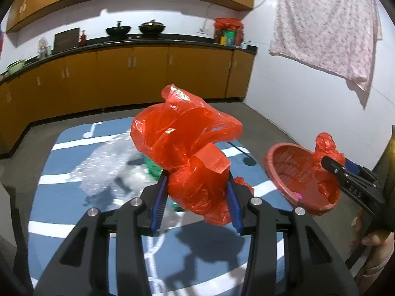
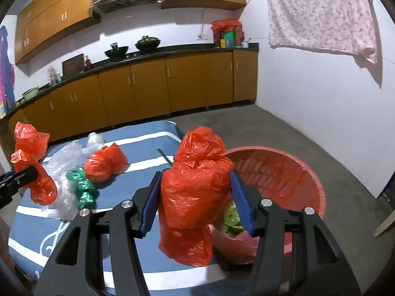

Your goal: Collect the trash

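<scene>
My left gripper (image 1: 196,185) is shut on a crumpled red plastic bag (image 1: 187,145) and holds it above the blue striped table; it also shows at the left of the right wrist view (image 2: 32,170). My right gripper (image 2: 195,190) is shut on another red plastic bag (image 2: 195,192) at the near rim of the red basin (image 2: 306,172); in the left wrist view that bag (image 1: 325,148) sits over the basin (image 1: 279,162). On the table lie a third red bag (image 2: 105,162), green wrappers (image 2: 82,187) and clear plastic film (image 2: 61,162).
Green and pink trash (image 2: 232,217) lies inside the basin. The blue striped table cover (image 2: 138,145) fills the foreground. Orange kitchen cabinets (image 2: 148,83) with woks on the counter run along the back. A floral cloth (image 2: 318,12) hangs on the right wall. Grey floor (image 2: 296,128) lies beyond.
</scene>
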`<state>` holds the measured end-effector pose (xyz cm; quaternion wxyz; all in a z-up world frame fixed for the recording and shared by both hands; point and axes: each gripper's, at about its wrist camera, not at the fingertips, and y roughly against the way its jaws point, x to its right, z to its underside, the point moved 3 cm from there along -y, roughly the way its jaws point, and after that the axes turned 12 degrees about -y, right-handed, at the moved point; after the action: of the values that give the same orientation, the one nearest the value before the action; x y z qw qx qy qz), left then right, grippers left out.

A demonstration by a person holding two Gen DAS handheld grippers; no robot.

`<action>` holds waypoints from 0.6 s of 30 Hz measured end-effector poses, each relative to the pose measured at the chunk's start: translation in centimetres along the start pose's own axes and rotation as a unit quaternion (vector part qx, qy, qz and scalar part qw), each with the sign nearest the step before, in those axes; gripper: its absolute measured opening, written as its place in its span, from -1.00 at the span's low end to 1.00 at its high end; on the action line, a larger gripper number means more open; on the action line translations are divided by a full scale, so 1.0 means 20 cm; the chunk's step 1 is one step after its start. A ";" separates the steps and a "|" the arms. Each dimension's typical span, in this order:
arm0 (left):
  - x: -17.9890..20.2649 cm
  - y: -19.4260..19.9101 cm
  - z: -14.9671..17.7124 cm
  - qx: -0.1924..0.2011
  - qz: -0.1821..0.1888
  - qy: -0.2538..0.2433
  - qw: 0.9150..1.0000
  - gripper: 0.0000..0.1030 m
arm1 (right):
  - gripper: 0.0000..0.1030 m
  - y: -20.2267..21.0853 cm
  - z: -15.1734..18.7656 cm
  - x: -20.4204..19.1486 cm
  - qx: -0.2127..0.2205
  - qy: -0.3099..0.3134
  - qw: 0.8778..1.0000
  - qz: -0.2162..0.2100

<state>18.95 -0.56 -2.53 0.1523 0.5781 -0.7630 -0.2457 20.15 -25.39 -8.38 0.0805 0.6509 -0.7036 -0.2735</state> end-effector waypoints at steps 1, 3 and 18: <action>0.02 -0.01 0.00 0.000 0.004 -0.003 1.000 -0.17 | 0.08 0.00 0.00 0.02 0.001 -0.002 1.000 0.003; 0.07 -0.03 -0.02 0.000 0.015 -0.008 1.000 -0.17 | 0.08 0.01 -0.01 0.06 0.003 -0.007 1.000 0.010; 0.37 -0.21 -0.08 -0.009 0.075 -0.039 0.996 -0.17 | 0.08 0.01 -0.02 0.28 0.013 -0.031 0.998 0.053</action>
<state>21.15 -8.89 -3.89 0.1453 0.5076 -0.8076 -0.2627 19.39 -30.93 -9.35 0.0646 0.6048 -0.7428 -0.2797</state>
